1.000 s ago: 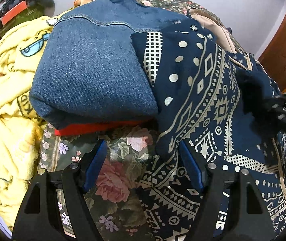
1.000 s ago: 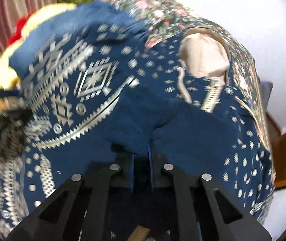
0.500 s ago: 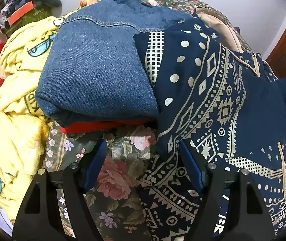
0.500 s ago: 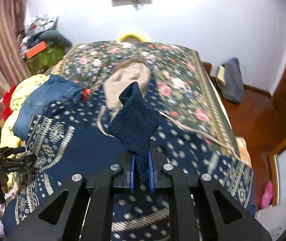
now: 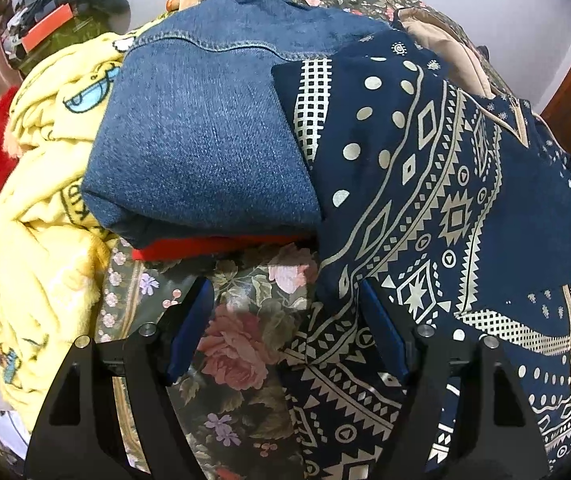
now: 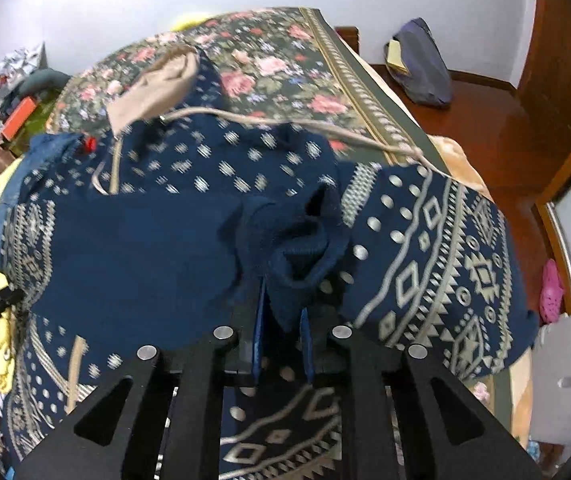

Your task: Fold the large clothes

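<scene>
The large navy hooded garment with cream geometric print (image 6: pixel 425 240) lies spread on the floral-covered bed (image 6: pixel 277 64), its long axis running left to right before the right tongs (image 6: pixel 281 332), whose jaws are opening with the ribbed navy cuff (image 6: pixel 301 252) between them. The left tongs (image 5: pixel 285 320) gape wide and empty at the garment's left edge, just beside the folded blue denim (image 5: pixel 201 140)

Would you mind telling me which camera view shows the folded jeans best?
The left wrist view: the folded jeans fill the upper middle, lying on something red beside the yellow blanket, with the patterned navy garment overlapping their right edge. The right wrist view shows only a blurred blue sliver at the far left.
</scene>
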Action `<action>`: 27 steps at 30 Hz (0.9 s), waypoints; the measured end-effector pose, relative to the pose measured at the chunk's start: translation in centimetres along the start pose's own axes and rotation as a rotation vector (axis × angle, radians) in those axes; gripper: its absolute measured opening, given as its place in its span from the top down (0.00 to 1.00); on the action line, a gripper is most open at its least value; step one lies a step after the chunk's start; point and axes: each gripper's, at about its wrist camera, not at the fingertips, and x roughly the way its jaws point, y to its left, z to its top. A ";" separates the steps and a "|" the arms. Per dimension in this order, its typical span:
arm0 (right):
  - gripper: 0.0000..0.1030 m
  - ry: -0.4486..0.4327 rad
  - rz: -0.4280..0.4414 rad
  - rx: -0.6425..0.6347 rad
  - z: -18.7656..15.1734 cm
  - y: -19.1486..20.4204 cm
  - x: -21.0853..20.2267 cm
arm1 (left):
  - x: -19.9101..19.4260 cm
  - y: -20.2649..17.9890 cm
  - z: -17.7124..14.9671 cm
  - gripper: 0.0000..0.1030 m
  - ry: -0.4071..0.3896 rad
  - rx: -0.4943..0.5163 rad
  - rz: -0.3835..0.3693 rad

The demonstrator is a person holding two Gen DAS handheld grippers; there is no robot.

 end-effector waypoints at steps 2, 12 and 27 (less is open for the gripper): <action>0.71 0.018 -0.029 0.009 0.0 -0.7 -0.4 | -0.6 -0.2 0.0 0.27 -0.004 0.011 0.010; 0.38 -0.119 0.014 0.008 0.5 -3.1 -7.3 | -7.5 -2.2 2.4 0.27 -0.151 0.086 -0.028; 0.28 -0.089 0.008 0.317 -3.7 -14.0 -7.1 | -8.6 -12.5 4.8 0.27 -0.210 0.246 -0.183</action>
